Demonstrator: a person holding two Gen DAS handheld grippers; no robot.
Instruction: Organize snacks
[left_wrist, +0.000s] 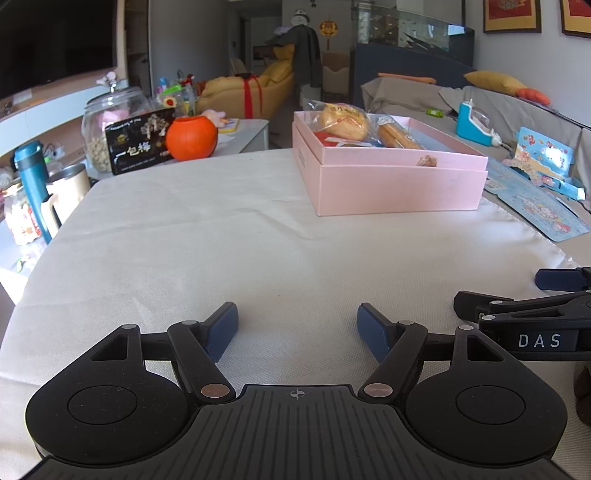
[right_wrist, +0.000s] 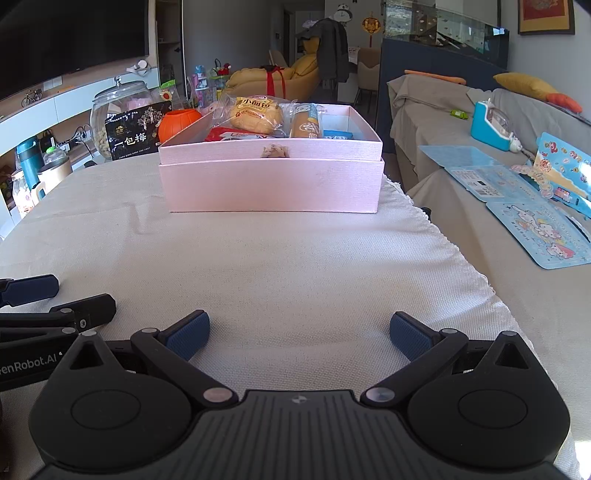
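A pink box (left_wrist: 399, 184) (right_wrist: 273, 181) stands open at the far side of the cloth-covered table (left_wrist: 221, 240) (right_wrist: 295, 266). It holds a wrapped round bun (left_wrist: 343, 120) (right_wrist: 255, 114), a wrapped long bread (left_wrist: 397, 134) (right_wrist: 304, 123), a red packet (right_wrist: 225, 133) and a blue packet (right_wrist: 337, 134). My left gripper (left_wrist: 297, 328) is open and empty, low over the near cloth. My right gripper (right_wrist: 299, 334) is open and empty, beside the left one. Each shows at the edge of the other's view.
Left of the box stand a black snack pouch (left_wrist: 138, 146) (right_wrist: 135, 134), an orange pumpkin pot (left_wrist: 190, 138) (right_wrist: 177, 123) and a glass jar (left_wrist: 107, 122) (right_wrist: 114, 107). Mugs and a teal bottle (left_wrist: 33, 184) are at the left edge. A sofa with blue sticker sheets (right_wrist: 543, 229) is to the right.
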